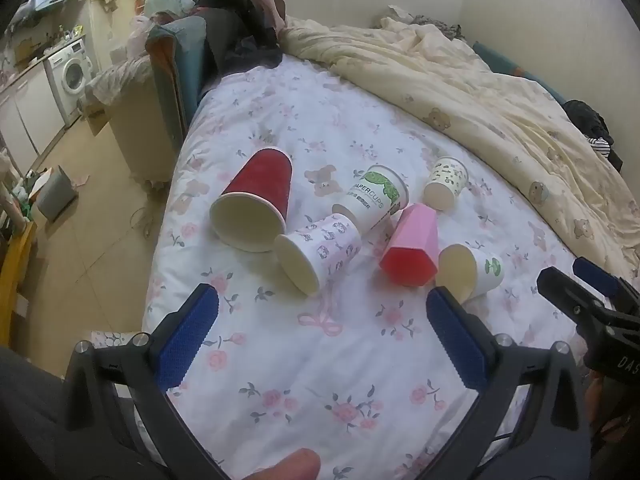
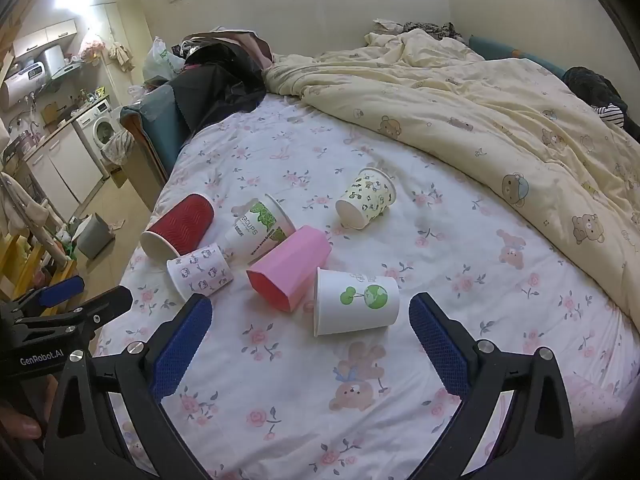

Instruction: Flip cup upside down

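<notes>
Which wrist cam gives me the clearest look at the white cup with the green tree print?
The right wrist view: the white cup with the green tree print lies on its side just ahead of the open right gripper, print fully visible. The left wrist view shows mostly its open mouth, partly behind a finger pad.

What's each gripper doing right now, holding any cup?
Left gripper: open, empty, above the bed sheet.
Right gripper: open, empty, nearest the tree-print cup, not touching it.
</notes>
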The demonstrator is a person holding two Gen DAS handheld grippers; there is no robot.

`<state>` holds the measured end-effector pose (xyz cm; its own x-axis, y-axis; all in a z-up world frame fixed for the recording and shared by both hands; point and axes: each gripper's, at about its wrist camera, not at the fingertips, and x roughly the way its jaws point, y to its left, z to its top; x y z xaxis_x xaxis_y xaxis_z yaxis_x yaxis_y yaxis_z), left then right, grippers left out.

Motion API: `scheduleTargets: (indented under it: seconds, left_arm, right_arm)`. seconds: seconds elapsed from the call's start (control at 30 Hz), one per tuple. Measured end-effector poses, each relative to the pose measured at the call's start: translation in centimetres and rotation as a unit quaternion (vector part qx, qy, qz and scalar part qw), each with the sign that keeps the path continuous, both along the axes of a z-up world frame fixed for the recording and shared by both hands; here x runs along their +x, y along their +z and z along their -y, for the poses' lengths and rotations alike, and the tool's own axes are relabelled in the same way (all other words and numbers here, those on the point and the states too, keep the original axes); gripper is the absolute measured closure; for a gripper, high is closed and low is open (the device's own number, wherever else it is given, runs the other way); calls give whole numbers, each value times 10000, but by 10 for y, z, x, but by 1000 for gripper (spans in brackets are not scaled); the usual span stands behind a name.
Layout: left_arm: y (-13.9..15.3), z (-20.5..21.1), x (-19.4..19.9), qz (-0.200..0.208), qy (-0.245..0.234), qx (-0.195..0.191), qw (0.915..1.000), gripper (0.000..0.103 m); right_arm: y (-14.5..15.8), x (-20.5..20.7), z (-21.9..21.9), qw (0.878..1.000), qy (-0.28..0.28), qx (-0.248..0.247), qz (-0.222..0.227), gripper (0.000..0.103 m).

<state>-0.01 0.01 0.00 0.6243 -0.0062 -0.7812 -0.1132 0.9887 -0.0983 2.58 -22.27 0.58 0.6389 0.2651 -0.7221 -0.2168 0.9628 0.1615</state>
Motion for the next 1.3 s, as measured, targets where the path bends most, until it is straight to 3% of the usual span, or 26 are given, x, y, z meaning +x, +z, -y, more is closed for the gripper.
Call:
scheduleTargets:
  seconds: [1.3]
  left_arm:
    - [-2, 0, 0, -53, -6, -38, 10000, 0]
  right_arm:
    - [-2, 3, 4, 9999, -55, 53, -70, 2]
